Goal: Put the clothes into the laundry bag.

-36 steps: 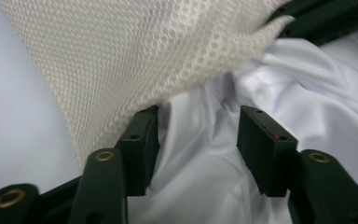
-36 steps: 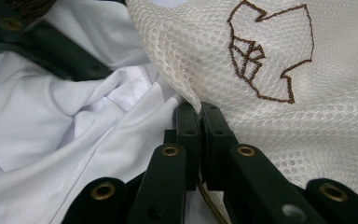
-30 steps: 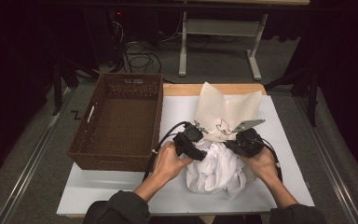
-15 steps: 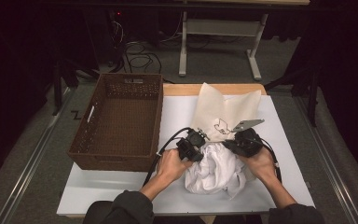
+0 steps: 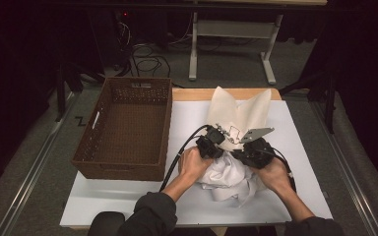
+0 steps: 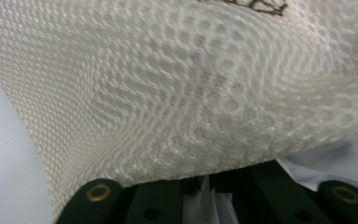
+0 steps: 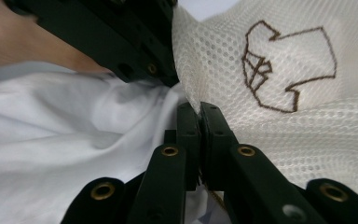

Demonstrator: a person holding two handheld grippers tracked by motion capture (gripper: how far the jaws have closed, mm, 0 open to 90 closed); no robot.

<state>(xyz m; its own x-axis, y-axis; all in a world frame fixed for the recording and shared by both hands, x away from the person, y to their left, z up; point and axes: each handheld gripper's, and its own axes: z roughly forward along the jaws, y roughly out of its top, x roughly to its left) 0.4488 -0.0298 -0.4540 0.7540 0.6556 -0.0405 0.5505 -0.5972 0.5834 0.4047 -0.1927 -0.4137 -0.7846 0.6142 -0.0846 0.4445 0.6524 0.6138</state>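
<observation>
A cream mesh bag (image 5: 238,110) with a brown shirt emblem (image 7: 289,65) stands on the white table, its top rising in two peaks. A white garment (image 5: 226,177) bunches at its near end, between the person's hands. My left gripper (image 5: 215,140) grips the bag's near edge. Its jaws closed within the last second and have just eased slightly, with mesh (image 6: 177,93) and white cloth still pinched at the left gripper (image 6: 209,184). My right gripper (image 7: 199,109) is shut on the mesh edge (image 7: 284,140), close beside the left gripper (image 7: 168,77) and above the garment (image 7: 65,149).
A brown wicker basket (image 5: 128,169) stands to the left on the table, its inside bare. Bare white tabletop (image 5: 300,147) lies right of the bag and along the front edge. Cables trail from both grippers. A desk frame and wires stand behind the table.
My left gripper has moved right and slightly down to the bag's edge, beside the right gripper, and closed on it. The bag's top now stands in two peaks. The right hand stayed put.
</observation>
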